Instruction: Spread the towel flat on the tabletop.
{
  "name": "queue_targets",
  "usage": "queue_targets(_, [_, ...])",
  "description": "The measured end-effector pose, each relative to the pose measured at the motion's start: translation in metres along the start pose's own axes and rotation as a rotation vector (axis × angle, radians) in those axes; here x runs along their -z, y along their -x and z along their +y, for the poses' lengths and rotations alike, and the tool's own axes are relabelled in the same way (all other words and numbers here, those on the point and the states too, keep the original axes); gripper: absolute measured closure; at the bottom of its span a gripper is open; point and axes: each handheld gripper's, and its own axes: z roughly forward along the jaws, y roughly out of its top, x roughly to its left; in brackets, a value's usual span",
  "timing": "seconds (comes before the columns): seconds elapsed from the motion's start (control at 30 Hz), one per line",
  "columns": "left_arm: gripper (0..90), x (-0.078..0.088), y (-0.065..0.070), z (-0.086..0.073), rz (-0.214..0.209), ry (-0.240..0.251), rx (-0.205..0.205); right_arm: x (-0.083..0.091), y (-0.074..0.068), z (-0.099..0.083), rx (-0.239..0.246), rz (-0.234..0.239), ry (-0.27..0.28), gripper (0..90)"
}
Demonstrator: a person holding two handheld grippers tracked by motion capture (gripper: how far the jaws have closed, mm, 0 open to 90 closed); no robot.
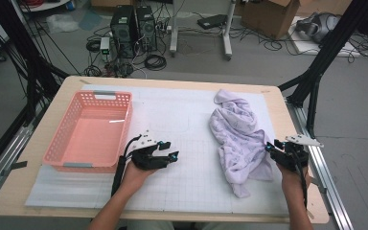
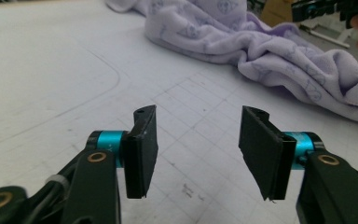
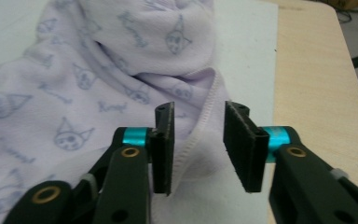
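The right gripper (image 3: 196, 144) stood open with the hemmed edge of the lilac towel (image 3: 98, 74) (printed with small cat faces) between its jaws, unpressed, while the left gripper (image 2: 198, 149), also open and empty, had the towel well ahead.

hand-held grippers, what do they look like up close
Each hand-held gripper, left and right, has a black body, flat black jaw pads, turquoise collars and brass-coloured rivets. A black cable trails from the left one, and each carries a pale three-cornered plate.
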Motion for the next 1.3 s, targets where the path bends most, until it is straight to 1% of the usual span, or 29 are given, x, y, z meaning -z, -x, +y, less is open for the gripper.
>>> queue_targets(0.07, [40.4,-0.009,0.001,0.006,-0.005,-0.013,-0.004,0.002,-0.004,-0.001,0.004,0.019,-0.001,53.3])
queue_targets(0.1, [37.1,-0.013,0.001,0.009,-0.004,-0.012,0.009,0.003,-0.006,-0.002,0.009,0.022,-0.008,50.7])
queue_targets(0.13, [36.1,-0.018,0.000,0.012,-0.008,-0.014,0.019,0.003,-0.009,-0.004,0.010,0.022,-0.016,49.4])
queue_targets(0.17, [36.1,-0.023,0.000,0.014,-0.007,-0.018,0.022,0.003,-0.010,-0.004,0.013,0.033,-0.022,49.1])
queue_targets(0.23, [36.2,-0.034,-0.001,0.019,-0.008,-0.031,0.027,0.003,-0.012,-0.008,0.010,0.058,-0.005,48.8])
queue_targets(0.27, [36.2,-0.039,-0.001,0.021,-0.011,-0.040,0.031,0.001,-0.012,-0.010,-0.004,0.071,-0.012,48.4])
queue_targets(0.3, [36.2,-0.045,0.000,0.023,-0.017,-0.053,0.025,-0.002,-0.011,-0.011,0.002,0.083,-0.024,48.3])
queue_targets(0.37, [37.0,-0.055,0.002,0.027,-0.032,-0.078,0.017,-0.005,-0.011,-0.015,0.011,0.091,-0.047,48.1])
queue_targets(0.4, [38.1,-0.058,0.003,0.029,-0.035,-0.071,0.016,-0.006,-0.011,-0.016,0.009,0.097,-0.051,48.0])
queue_targets(0.47, [38.7,-0.066,0.001,0.033,-0.037,-0.090,0.024,-0.005,-0.010,-0.016,-0.002,0.105,-0.043,47.9])
queue_targets(0.53, [38.9,-0.073,0.001,0.037,-0.036,-0.104,0.026,-0.004,-0.008,-0.016,-0.006,0.103,-0.035,47.9])
queue_targets(0.57, [38.9,-0.074,0.001,0.038,-0.033,-0.098,0.025,-0.004,-0.007,-0.016,-0.004,0.101,-0.036,47.9])
queue_targets(0.6, [39.3,-0.077,0.001,0.039,-0.037,-0.086,0.035,-0.005,-0.007,-0.016,-0.003,0.101,-0.038,47.8])
queue_targets(0.63, [39.6,-0.080,0.002,0.040,-0.043,-0.101,0.042,-0.005,-0.006,-0.017,-0.006,0.099,-0.042,47.7])
queue_targets(0.67, [39.4,-0.083,0.003,0.040,-0.042,-0.106,0.037,-0.005,-0.006,-0.017,-0.003,0.098,-0.043,47.7])
queue_targets(0.73, [39.4,-0.091,0.006,0.041,-0.051,-0.125,0.030,-0.004,-0.005,-0.017,-0.013,0.098,-0.036,47.3])
queue_targets(0.8, [39.2,-0.100,0.012,0.041,-0.059,-0.128,0.028,-0.003,-0.004,-0.017,-0.029,0.097,-0.025,47.3])
queue_targets(0.83, [39.2,-0.102,0.013,0.042,-0.063,-0.132,0.021,-0.002,-0.003,-0.017,-0.036,0.093,-0.020,47.3])
queue_targets(0.87, [39.2,-0.105,0.016,0.043,-0.067,-0.128,0.023,-0.001,-0.002,-0.017,-0.042,0.091,-0.017,47.3])
queue_targets(0.97, [38.8,-0.114,0.024,0.047,-0.080,-0.143,0.011,0.001,0.000,-0.018,-0.055,0.081,-0.011,47.2])
queue_targets(1.0, [38.3,-0.118,0.027,0.048,-0.082,-0.148,0.015,0.001,0.001,-0.018,-0.058,0.082,-0.009,47.1])
queue_targets(1.07, [37.9,-0.124,0.033,0.048,-0.087,-0.172,0.014,0.003,0.003,-0.019,-0.072,0.085,-0.003,46.9])
queue_targets(1.1, [37.9,-0.128,0.036,0.048,-0.090,-0.186,0.000,0.003,0.003,-0.019,-0.093,0.089,0.002,46.8])
queue_targets(1.13, [38.0,-0.131,0.037,0.048,-0.096,-0.196,0.002,0.003,0.003,-0.019,-0.111,0.093,0.006,46.9])
queue_targets(1.17, [37.7,-0.134,0.039,0.048,-0.101,-0.212,0.004,0.003,0.004,-0.019,-0.112,0.092,0.005,46.8])
queue_targets(1.27, [37.7,-0.144,0.047,0.050,-0.113,-0.233,-0.024,0.003,0.003,-0.019,-0.113,0.086,0.006,46.8])
queue_targets(1.3, [38.4,-0.147,0.051,0.051,-0.117,-0.247,-0.042,0.003,0.003,-0.019,-0.114,0.087,0.008,46.7])
